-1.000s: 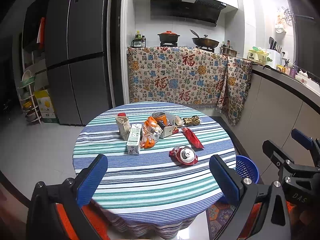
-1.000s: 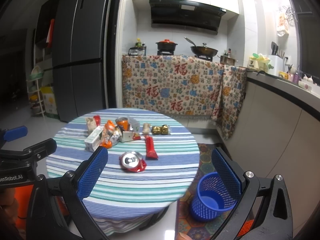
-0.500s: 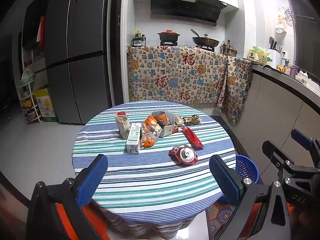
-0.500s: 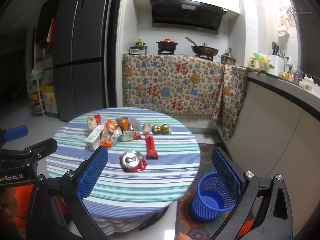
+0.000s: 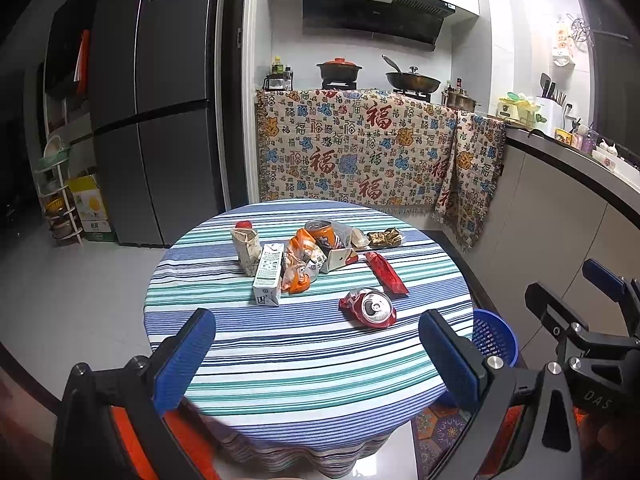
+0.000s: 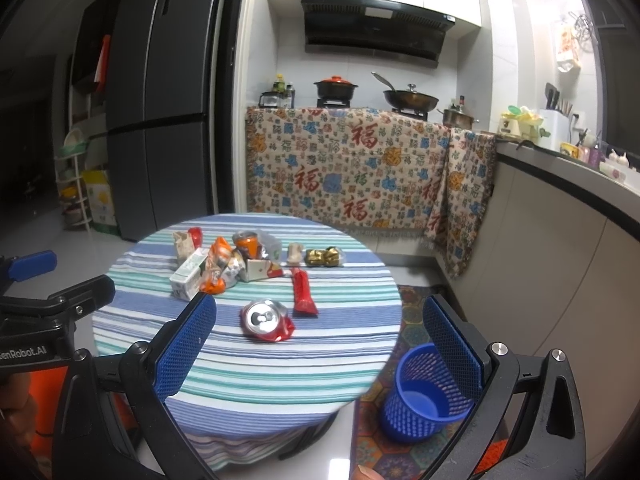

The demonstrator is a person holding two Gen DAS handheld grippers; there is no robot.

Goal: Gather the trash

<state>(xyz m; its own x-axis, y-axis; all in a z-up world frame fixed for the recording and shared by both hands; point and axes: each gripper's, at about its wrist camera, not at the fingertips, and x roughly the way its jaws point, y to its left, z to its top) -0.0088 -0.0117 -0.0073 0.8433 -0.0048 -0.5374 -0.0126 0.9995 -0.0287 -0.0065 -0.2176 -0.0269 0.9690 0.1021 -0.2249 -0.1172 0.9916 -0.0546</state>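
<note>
**A:** How do the grippers stand?

**B:** The left gripper (image 5: 316,354) is spread wide, its blue pads far apart and nothing between them. It hangs in front of the near edge of the round table (image 5: 304,364). The right gripper (image 6: 320,352) is just as wide and empty, held to the right of the left one, over the table's near right edge.

**A:** Any change from a second ago?

**B:** Hardly any. Both jaws keep the same spread, and the views have barely shifted. None of the trash has moved.

**A:** Where does the trash lie?

**B:** All on the striped cloth. Nearest is the crushed red can (image 5: 370,307), lying with its top towards the grippers, apart from the rest. Just behind it to the right lies a red wrapper (image 5: 386,273). Further back sits a cluster: a white carton (image 5: 269,274) lying flat, an orange snack bag (image 5: 300,264) touching its right side, a crumpled paper bag (image 5: 247,249) behind the carton, and an orange can (image 5: 322,234) behind the snack bag. A gold wrapper (image 5: 385,238) lies at the far right of the group.

**A:** And the bin?

**B:** The blue mesh basket (image 6: 424,394) stands on the floor, on a patterned mat, just beside the table's right side. In the right wrist view it shows partly behind the right finger pad.
</note>
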